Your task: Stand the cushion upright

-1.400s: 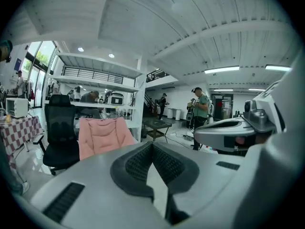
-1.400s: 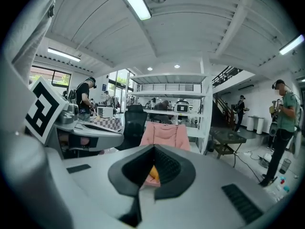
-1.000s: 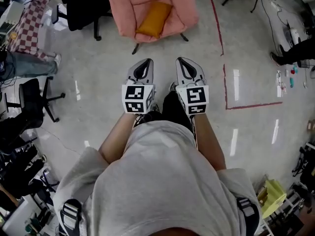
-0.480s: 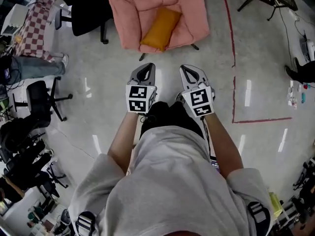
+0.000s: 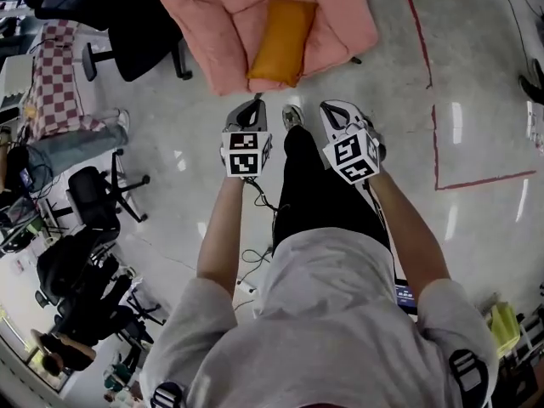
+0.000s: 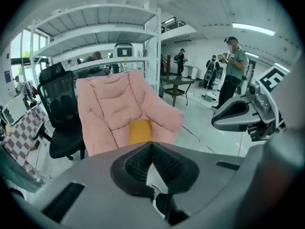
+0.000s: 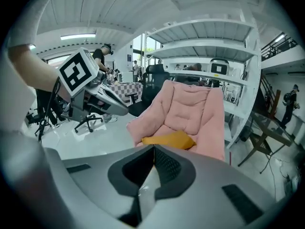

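An orange cushion (image 5: pixel 282 41) lies flat on the seat of a pink padded chair (image 5: pixel 223 25). It also shows in the left gripper view (image 6: pixel 140 130) and the right gripper view (image 7: pixel 169 139). My left gripper (image 5: pixel 254 104) and right gripper (image 5: pixel 328 107) are held side by side over the floor, short of the chair's front edge. Both are shut with nothing between the jaws. Neither touches the cushion. In its own view the left gripper (image 6: pixel 151 145) points at the chair (image 6: pixel 119 106); the right gripper (image 7: pixel 154 148) does the same.
A black office chair (image 5: pixel 127 15) stands left of the pink one, with a checkered seat (image 5: pixel 53 66) further left. Red tape lines (image 5: pixel 435 100) mark the floor on the right. White shelving (image 6: pixel 95 37) rises behind the chair. People stand in the background (image 6: pixel 233 66).
I have stepped closer: the pink chair and cushion are larger and nearer the grippers. Both grippers have come down and forward together, still shut.
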Motion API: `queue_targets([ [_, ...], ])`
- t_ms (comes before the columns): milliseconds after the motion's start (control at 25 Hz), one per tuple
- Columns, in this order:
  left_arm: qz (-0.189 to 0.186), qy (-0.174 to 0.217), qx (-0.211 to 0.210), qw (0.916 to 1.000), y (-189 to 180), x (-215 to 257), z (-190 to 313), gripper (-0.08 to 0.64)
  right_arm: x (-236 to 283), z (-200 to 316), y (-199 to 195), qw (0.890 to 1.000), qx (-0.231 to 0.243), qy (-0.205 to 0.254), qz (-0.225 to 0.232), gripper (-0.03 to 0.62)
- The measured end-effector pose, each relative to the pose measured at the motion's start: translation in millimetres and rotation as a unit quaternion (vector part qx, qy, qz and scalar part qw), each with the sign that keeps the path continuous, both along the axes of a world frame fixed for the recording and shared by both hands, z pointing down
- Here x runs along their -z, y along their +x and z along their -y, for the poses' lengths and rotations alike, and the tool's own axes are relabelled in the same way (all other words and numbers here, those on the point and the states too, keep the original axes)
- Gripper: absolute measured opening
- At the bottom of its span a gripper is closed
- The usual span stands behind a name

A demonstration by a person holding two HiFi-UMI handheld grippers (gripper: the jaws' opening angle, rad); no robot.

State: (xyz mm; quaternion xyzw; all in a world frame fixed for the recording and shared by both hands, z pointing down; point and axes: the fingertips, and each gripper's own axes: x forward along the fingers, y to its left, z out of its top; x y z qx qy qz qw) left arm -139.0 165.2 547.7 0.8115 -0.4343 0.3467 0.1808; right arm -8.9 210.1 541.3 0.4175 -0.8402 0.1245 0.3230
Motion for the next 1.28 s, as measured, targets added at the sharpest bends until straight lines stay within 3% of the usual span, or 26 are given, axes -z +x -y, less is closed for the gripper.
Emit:
queue_targets([
  [120,0.045,-0.026,-0.020,0.9984,9,-41,41,0.014,-39,39,9,1.000,-0.004,-0.025,0.012,0.009],
  [320,0.125,-0.041,-0.082,0.9879,10,-76,77,0.012,-82,66,7,0.997,-0.036,-0.066,0.017,0.009],
  [480,0.172,-0.080,-0.125,0.9739,12,-119,89,0.014,-126,70,6,0.991,-0.076,-0.109,0.027,0.009],
  [680,0.213,-0.105,-0.169,0.9567,-5,-140,86,0.014,-144,58,-10,0.981,-0.129,-0.133,0.047,0.009],
  [840,0.269,-0.095,-0.224,0.9319,3,-166,103,0.014,-170,65,13,0.973,-0.176,-0.138,0.062,0.009],
  [960,0.309,-0.065,-0.256,0.9135,-2,-181,124,0.014,-186,77,20,0.969,-0.195,-0.134,0.067,0.009],
  [1120,0.342,-0.031,-0.307,0.8874,1,-197,143,0.014,-208,90,15,0.974,-0.180,-0.120,0.061,0.009],
  [1280,0.368,-0.059,-0.361,0.8547,-3,-216,144,0.014,-226,100,2,0.978,-0.160,-0.120,0.066,0.009],
])
